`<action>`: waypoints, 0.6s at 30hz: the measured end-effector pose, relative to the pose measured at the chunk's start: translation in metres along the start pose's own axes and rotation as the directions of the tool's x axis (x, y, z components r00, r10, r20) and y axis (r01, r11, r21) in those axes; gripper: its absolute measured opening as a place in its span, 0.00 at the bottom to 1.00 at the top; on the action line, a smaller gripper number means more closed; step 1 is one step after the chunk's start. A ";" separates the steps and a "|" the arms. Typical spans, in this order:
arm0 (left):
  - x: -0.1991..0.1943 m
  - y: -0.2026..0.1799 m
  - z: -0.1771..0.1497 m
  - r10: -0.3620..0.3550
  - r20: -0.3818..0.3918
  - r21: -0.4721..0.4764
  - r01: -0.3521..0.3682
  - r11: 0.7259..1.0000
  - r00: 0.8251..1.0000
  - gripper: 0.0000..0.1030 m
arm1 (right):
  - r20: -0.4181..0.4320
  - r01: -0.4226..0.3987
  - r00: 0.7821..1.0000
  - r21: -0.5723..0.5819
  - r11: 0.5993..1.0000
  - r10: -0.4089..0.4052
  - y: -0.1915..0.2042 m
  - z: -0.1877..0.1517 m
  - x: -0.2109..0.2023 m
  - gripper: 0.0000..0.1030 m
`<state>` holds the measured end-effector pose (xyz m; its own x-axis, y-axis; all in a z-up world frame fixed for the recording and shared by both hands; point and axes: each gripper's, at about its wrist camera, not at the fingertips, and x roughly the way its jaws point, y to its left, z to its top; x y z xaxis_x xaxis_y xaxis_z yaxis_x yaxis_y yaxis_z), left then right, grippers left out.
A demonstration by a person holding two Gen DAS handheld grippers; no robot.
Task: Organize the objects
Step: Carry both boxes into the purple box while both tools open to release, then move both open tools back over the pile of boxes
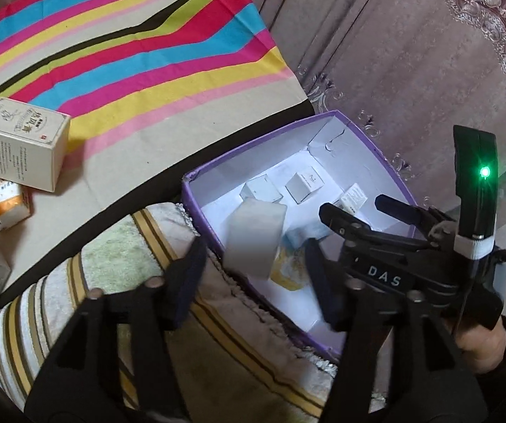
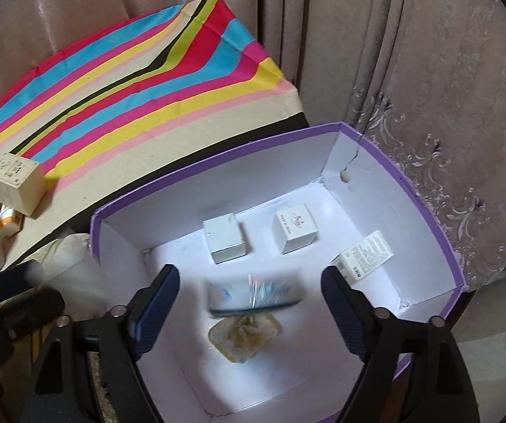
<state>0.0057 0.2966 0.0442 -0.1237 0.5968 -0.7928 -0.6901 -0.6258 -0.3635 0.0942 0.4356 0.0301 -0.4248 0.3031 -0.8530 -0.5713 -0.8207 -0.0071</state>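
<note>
Both grippers hang spread wide over the purple box (image 2: 425, 190). A blurred white box (image 1: 254, 238), seemingly loose, sits between the left gripper (image 1: 253, 278) fingers mid-frame; a blurred blue packet (image 2: 253, 294) lies between the right gripper (image 2: 249, 303) fingers, lower centre.

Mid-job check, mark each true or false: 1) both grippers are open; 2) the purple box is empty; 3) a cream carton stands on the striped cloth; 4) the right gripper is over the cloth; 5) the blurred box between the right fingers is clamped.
1) True: left gripper and right gripper are both open.
2) False: the purple box holds several small white cartons.
3) True: the cream carton stands on the striped cloth.
4) False: it is over the purple box.
5) False: the blue-white box touches neither finger.
</note>
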 end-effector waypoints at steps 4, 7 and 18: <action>-0.007 0.009 -0.001 -0.028 0.031 -0.041 0.029 0.999 0.999 0.67 | -0.003 0.014 1.000 -0.019 1.000 -0.014 0.004 0.002 0.001 0.83; -0.017 0.016 -0.001 0.000 0.073 -0.051 0.003 0.999 0.997 0.69 | 0.017 0.003 1.000 -0.032 0.999 -0.002 0.009 0.004 -0.001 0.83; -0.059 0.068 -0.019 0.077 0.155 -0.144 -0.054 0.988 0.985 0.73 | -0.011 -0.204 0.979 -0.046 0.978 0.204 0.042 0.006 -0.008 0.86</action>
<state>-0.0200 0.2092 0.0571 -0.2854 0.6177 -0.7328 -0.5728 -0.7230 -0.3864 0.0698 0.4015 0.0395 -0.5248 0.1244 -0.8421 -0.4401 -0.8865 0.1433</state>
